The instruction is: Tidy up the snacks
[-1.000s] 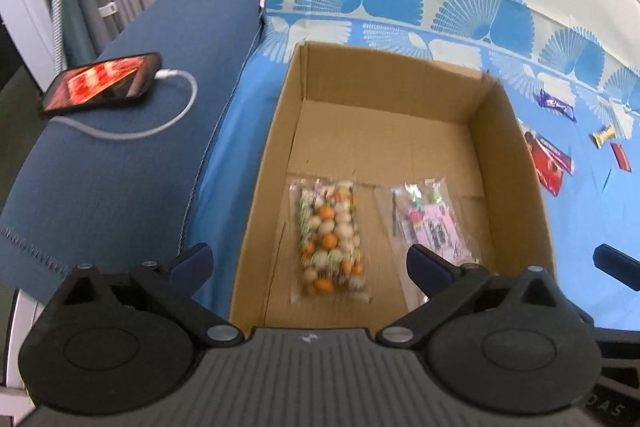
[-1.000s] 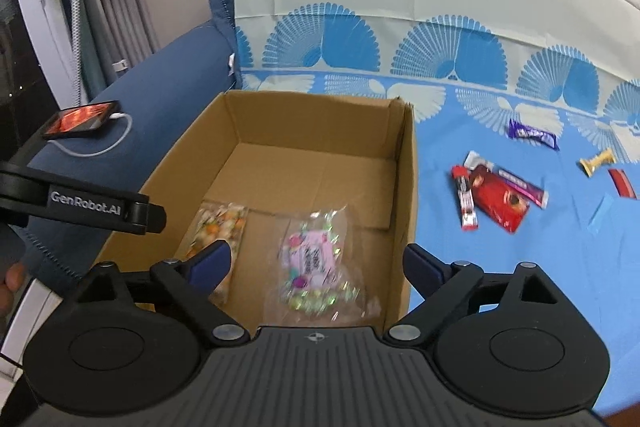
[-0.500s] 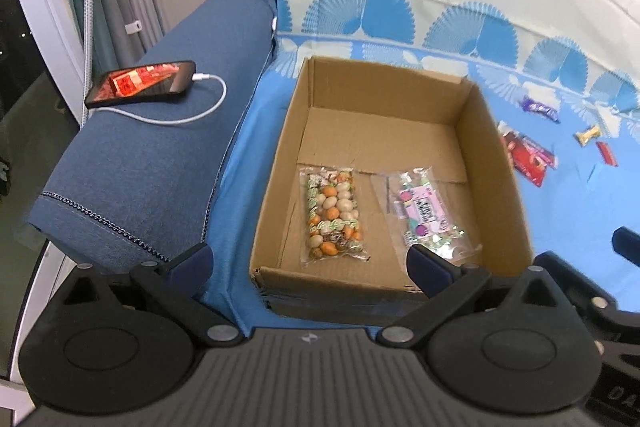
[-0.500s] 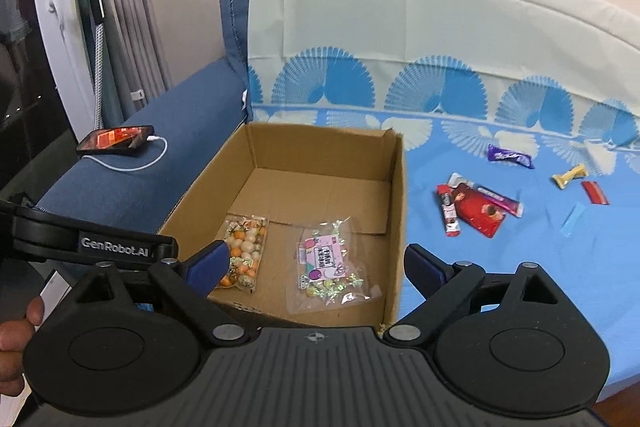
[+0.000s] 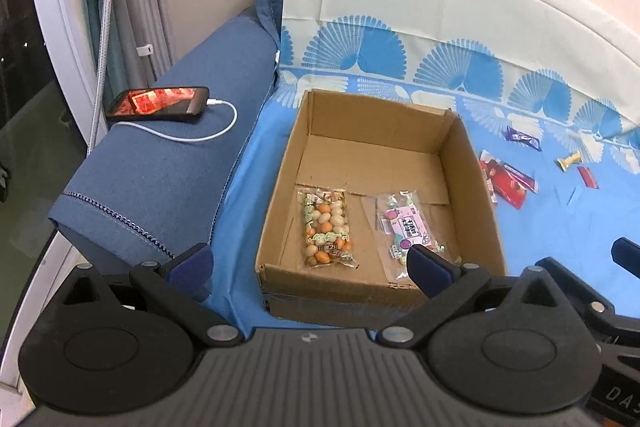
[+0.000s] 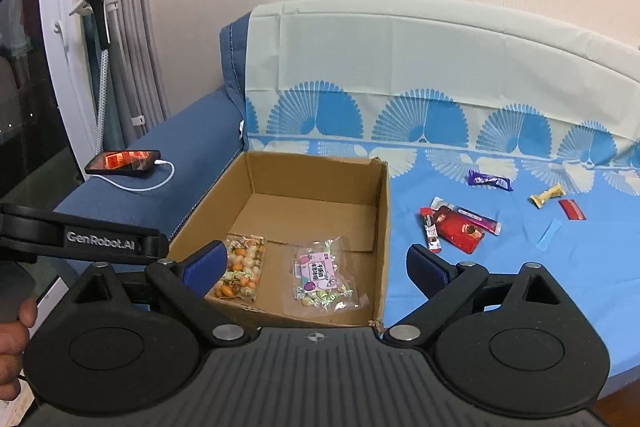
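I hold my left tongs (image 5: 310, 263) spread wide and empty, and between their blue tips I look down on the cardboard box (image 5: 476, 187), which sits open on the blue sheet (image 5: 240, 227) of the sofa. Two clear packs lie flat on the box floor, side by side at its near end: the bag of orange and cream nuts (image 5: 326, 227) just ahead of my left tongs, and the bag of sweets with a pink label (image 5: 404, 227) beside it, partly behind the right tip. My right tongs (image 6: 316, 267) are spread wide too, gripping nothing, with the same box (image 6: 382, 219) straight ahead of them and both bags showing between their tips. To the right of my right tongs, outside the box, loose snacks lie on the sheet: a red wrapper (image 6: 460, 233) with a slim red bar (image 6: 430, 233) touching its left side, a purple bar (image 6: 489, 181) farther off, then a gold sweet (image 6: 547, 195) and a small red packet (image 6: 572, 209) close together. To the left of both tongs a phone (image 5: 158, 103) rests on the sofa arm (image 5: 160, 187) with a white cable (image 5: 200, 137) plugged in.
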The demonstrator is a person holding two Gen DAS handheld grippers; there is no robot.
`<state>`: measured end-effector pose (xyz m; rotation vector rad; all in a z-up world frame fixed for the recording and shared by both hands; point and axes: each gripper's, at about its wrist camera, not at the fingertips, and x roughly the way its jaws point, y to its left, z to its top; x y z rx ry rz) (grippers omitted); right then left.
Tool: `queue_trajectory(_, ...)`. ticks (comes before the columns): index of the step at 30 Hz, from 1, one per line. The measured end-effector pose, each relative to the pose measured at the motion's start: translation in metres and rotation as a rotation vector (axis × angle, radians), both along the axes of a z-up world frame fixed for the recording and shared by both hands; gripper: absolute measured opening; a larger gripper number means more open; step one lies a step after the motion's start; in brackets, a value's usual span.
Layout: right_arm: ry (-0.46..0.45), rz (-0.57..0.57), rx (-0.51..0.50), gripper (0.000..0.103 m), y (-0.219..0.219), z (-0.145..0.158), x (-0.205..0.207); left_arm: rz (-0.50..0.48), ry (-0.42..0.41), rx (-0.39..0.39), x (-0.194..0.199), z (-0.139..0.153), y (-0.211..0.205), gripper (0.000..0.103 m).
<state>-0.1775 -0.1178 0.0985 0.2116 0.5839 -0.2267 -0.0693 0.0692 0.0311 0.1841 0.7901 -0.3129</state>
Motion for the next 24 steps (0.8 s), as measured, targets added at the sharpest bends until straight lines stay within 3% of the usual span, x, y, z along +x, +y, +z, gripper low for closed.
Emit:
queue_trajectory(5,-0.008,-0.001,0.002,0.098,0.003,0.002,-0.004,-0.008,-0.026,0.000,-0.008,0.004,0.001,0.103)
queue_trajectory(24,-0.007,-0.023,0.048,0.100,-0.012,-0.008,-0.006,-0.003,0.001,0.045,0.002,0.001,-0.011,0.103)
